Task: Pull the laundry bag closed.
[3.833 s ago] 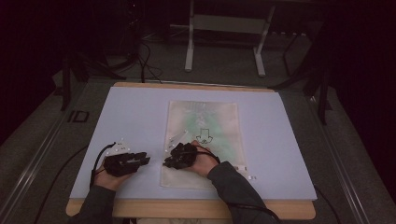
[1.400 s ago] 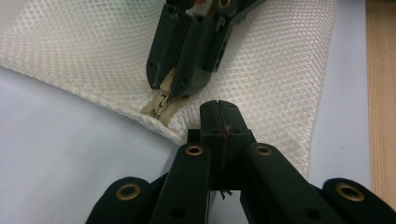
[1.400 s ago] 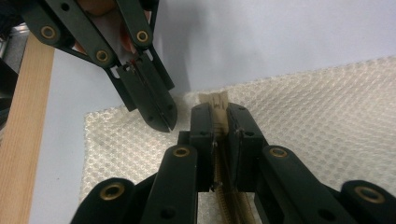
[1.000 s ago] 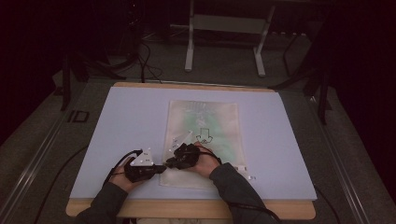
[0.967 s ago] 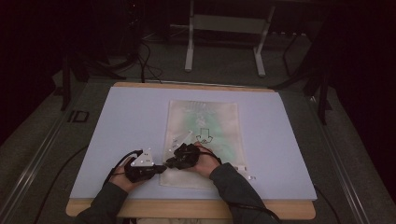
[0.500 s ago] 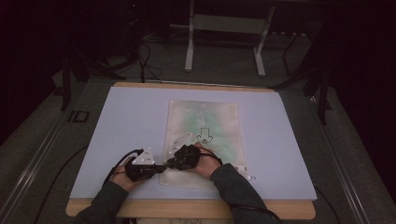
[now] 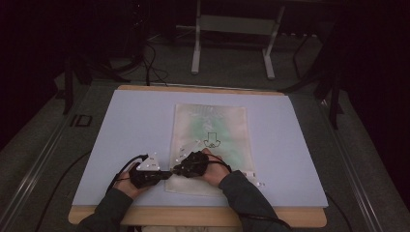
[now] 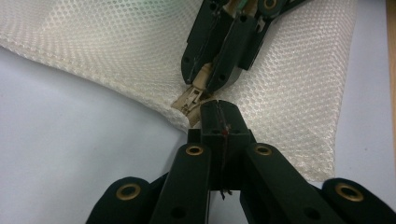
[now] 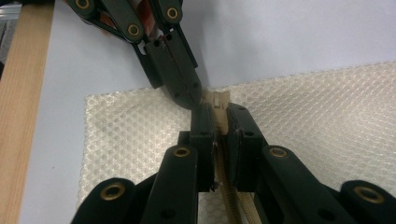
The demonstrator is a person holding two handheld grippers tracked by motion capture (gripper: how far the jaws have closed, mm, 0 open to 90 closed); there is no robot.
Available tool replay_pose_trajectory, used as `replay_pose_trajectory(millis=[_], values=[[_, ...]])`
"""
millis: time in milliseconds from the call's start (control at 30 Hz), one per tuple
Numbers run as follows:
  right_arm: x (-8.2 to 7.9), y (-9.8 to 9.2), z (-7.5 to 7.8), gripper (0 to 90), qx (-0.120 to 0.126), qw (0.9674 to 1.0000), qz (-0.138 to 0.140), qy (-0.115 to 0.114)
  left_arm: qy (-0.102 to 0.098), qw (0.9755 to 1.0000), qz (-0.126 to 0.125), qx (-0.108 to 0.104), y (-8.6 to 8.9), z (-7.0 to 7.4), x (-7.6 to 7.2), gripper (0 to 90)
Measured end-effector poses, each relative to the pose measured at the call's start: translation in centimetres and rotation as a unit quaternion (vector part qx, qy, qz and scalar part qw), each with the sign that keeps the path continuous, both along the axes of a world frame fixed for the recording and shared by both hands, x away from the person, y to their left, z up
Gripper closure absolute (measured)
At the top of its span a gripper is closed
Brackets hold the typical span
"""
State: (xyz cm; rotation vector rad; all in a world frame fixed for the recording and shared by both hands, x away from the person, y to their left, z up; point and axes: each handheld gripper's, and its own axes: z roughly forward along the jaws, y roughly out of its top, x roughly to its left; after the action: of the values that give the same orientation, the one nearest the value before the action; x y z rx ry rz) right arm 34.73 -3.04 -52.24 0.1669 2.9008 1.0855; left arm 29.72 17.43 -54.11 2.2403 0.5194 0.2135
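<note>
A dim lab or recording room set up for a test.

A pale blue tabletop (image 7: 125,125) with a wooden edge (image 7: 193,216) stands on a grey carpeted floor (image 7: 43,145), and the surroundings fall away into darkness. Behind it stands a metal stand with two legs (image 7: 232,43), and black cables (image 7: 150,63) trail loosely over the floor. Dark stand legs (image 7: 67,87) rise at both sides of the tabletop, like equipment supports.
</note>
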Motion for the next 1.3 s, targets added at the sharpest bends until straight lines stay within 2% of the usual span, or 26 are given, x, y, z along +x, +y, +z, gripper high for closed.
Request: replay_pose_trajectory(millis=[67, 200, 233, 367, 567, 633, 833, 867, 1000, 1067, 1200, 1300], values=[[0.0, 0.2, 0.0, 82.2, -0.007, 0.9999, -0.001, -0.007, -0.009, 1.0, 0.001, -0.001, 0.1, 0.0, -0.2, 89.5], [0.1, 0.8, 0.0, 82.1, -0.016, 0.9997, 0.0, -0.017, -0.007, 0.9999, 0.003, -0.007, 0.3, 0.1, -0.1, 88.9], [0.1, 1.1, 0.1, 82.1, -0.02, 0.9996, 0.002, -0.02, -0.011, 0.9999, 0.005, -0.007, 0.4, 0.1, -0.2, 88.9], [0.2, 1.0, 0.0, 82.1, -0.018, 0.9997, 0.003, -0.016, -0.018, 0.9998, 0.008, -0.002, 0.5, 0.1, -0.1, 88.9], [0.1, 0.9, 0.0, 82.2, -0.016, 0.9997, 0.002, -0.016, -0.007, 0.9999, 0.015, -0.002, 0.5, 0.0, 0.1, 89.7], [0.0, 0.8, 0.0, 82.2, -0.016, 0.9997, 0.003, -0.02, -0.001, 0.9999, 0.016, -0.003, 0.6, 0.0, 0.2, 89.8], [-0.3, 0.2, -0.2, 82.4, -0.01, 0.9997, 0.005, -0.024, -0.002, 0.9997, 0.023, 0.004, 0.7, 0.0, 0.0, 90.0], [-0.4, 0.1, -0.1, 82.4, -0.01, 0.9997, 0.002, -0.022, -0.005, 0.9994, 0.029, 0.017, 0.7, 0.0, 0.0, 90.0], [-0.1, -1.0, 0.1, 82.3, -0.006, 0.9998, -0.007, -0.018, -0.01, 0.9994, 0.029, 0.019, 0.7, 0.0, 0.0, 89.9], [0.1, -1.2, -0.1, 82.3, -0.002, 0.9999, -0.006, -0.009, -0.004, 0.9995, 0.03, 0.013, 0.8, 0.0, 0.0, 89.8], [0.1, -0.3, -0.3, 82.2, -0.002, 0.9999, -0.004, -0.011, 0.0, 0.9993, 0.036, 0.002, 1.1, 0.0, 0.1, 89.6], [0.1, -0.2, -0.4, 82.2, -0.001, 0.9999, -0.005, -0.01, -0.004, 0.999, 0.031, -0.032, 1.6, 0.3, 0.1, 89.5]])
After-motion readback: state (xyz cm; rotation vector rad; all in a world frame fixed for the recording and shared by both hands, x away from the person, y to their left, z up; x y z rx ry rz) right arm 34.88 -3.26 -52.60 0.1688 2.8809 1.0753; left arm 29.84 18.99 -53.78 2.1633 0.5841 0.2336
